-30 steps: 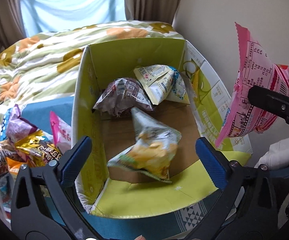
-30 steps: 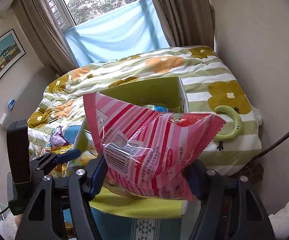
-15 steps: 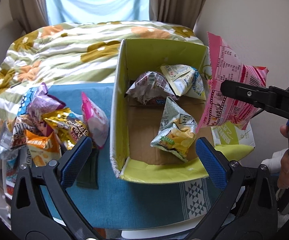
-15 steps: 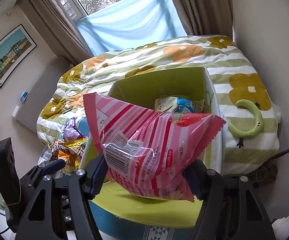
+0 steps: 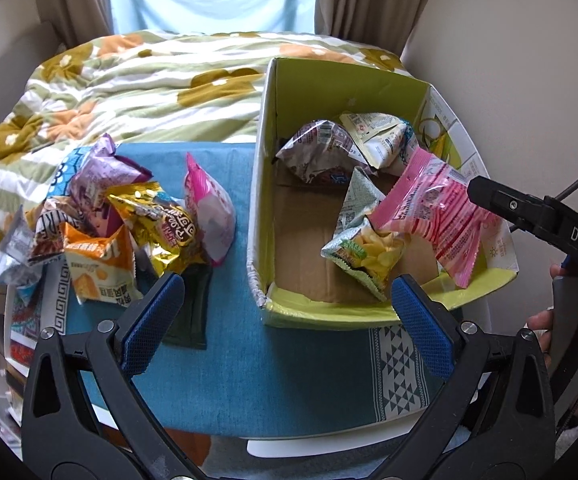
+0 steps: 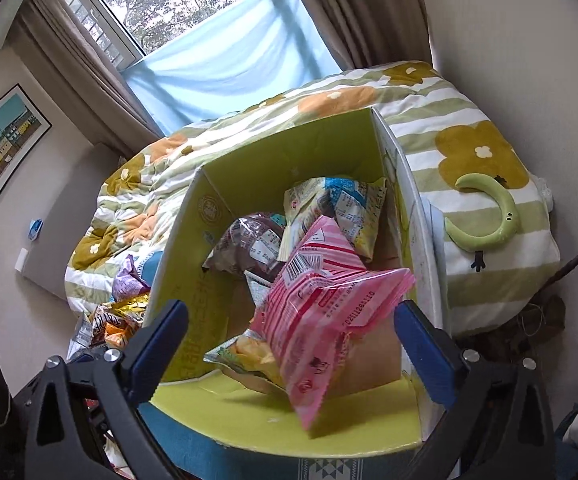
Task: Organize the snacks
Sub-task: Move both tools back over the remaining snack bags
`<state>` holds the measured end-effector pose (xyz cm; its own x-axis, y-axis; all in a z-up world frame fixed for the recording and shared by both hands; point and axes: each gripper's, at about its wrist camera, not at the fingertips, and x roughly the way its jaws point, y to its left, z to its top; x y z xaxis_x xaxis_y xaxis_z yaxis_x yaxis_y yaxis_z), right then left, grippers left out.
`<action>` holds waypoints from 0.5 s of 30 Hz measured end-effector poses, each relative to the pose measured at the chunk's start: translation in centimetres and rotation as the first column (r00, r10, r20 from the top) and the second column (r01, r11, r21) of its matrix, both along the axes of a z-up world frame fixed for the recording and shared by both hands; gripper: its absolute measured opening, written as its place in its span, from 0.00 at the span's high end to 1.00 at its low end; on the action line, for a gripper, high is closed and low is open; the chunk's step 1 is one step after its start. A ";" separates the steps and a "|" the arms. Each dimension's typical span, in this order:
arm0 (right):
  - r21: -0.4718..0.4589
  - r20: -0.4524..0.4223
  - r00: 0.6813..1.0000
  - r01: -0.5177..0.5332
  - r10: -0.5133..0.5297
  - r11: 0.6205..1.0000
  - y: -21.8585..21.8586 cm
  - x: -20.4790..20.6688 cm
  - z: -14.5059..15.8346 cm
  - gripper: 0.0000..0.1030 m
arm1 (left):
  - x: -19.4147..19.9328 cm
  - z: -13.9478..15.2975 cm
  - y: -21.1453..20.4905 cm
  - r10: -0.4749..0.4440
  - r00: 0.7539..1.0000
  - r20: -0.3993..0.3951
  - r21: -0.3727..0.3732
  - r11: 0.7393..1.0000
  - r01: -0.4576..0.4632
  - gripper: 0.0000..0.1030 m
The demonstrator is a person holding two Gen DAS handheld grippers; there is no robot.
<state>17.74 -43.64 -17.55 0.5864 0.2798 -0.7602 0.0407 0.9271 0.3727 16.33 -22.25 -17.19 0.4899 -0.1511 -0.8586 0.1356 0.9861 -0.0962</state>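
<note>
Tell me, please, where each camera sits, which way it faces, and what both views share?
Left wrist: on the left gripper, angled down at the blue cloth, loose snack pile and cardboard box; a hand shows at right.
Right wrist: on the right gripper, jaws opening, facing into the box.
Shared: box, pink striped packet, bed quilt.

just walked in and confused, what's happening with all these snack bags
A person with a gripper in each hand is sorting snack bags into a cardboard box. The right gripper is opening its jaws over the box, letting the pink striped bag go. The left gripper, open and empty, faces the loose pile of bags on the blue cloth.
</note>
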 end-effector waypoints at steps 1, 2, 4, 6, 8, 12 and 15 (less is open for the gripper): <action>-0.012 -0.003 1.000 -0.011 0.011 1.000 0.0 -0.2 -0.1 0.01 | -0.1 -0.1 0.1 0.000 1.000 -0.003 -0.001 1.000 0.000 0.01; -0.023 -0.003 1.000 -0.017 0.017 1.000 0.1 -0.4 -0.1 0.01 | -0.2 -0.2 0.1 0.000 1.000 -0.005 -0.002 1.000 0.000 0.01; -0.052 -0.005 1.000 -0.019 0.019 0.998 0.1 -0.8 -0.1 0.01 | -0.4 0.0 0.2 -0.002 1.000 0.001 -0.001 1.000 0.002 0.01; -0.069 -0.005 1.000 -0.027 0.026 0.997 0.3 -1.2 0.0 0.01 | -0.6 0.3 0.4 -0.003 1.000 0.011 0.001 1.000 0.003 0.01; -0.078 -0.006 0.999 -0.044 0.044 0.996 0.6 -1.5 0.3 0.01 | -0.8 0.6 0.7 -0.001 1.000 0.022 0.000 1.000 0.001 0.01; -0.130 0.026 0.997 -0.073 0.077 0.989 1.7 -2.3 1.3 0.01 | -1.4 1.5 1.6 0.015 0.999 0.042 -0.004 1.000 -0.015 0.01; -0.167 0.042 0.993 -0.099 0.107 0.981 2.8 -2.6 2.2 0.01 | -2.1 2.4 2.8 0.037 0.997 0.060 -0.010 0.999 -0.037 0.01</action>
